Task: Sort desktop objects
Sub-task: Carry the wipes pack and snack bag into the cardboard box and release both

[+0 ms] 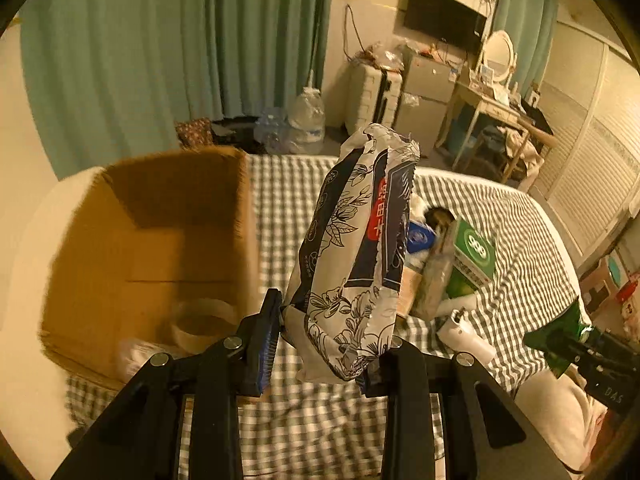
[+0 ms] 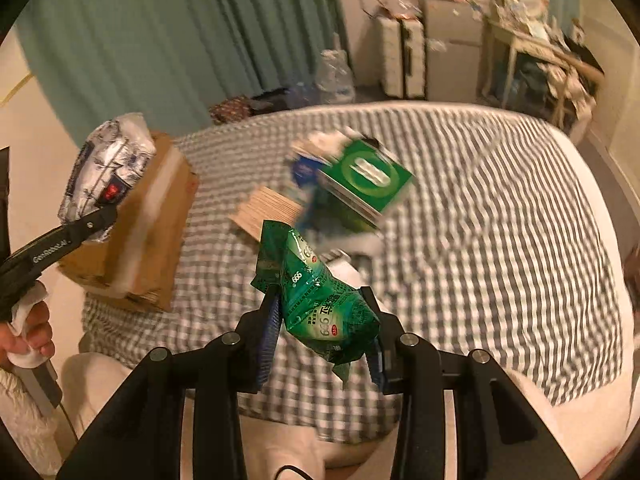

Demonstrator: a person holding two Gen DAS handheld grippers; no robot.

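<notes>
Above the checked bed [image 2: 480, 208], the left tool [image 1: 320, 344] is clamped on a floral white-and-blue packet [image 1: 352, 248] beside the open cardboard box [image 1: 160, 240], while the right tool [image 2: 326, 332] is clamped on a green pouch [image 2: 316, 296].

tissue pack [image 1: 352, 256]: white, navy floral print, red label
sachet [image 2: 320, 300]: green
bedsheet [image 1: 520, 240]: grey-white check
box [image 1: 160, 248]: brown
curtain [image 1: 160, 60]: teal

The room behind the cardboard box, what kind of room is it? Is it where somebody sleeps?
Most likely a bedroom. The things being sorted lie on a bed with a checked sheet, green curtains hang behind it, and a dressing table with an oval mirror stands by the wall under a television.
</notes>
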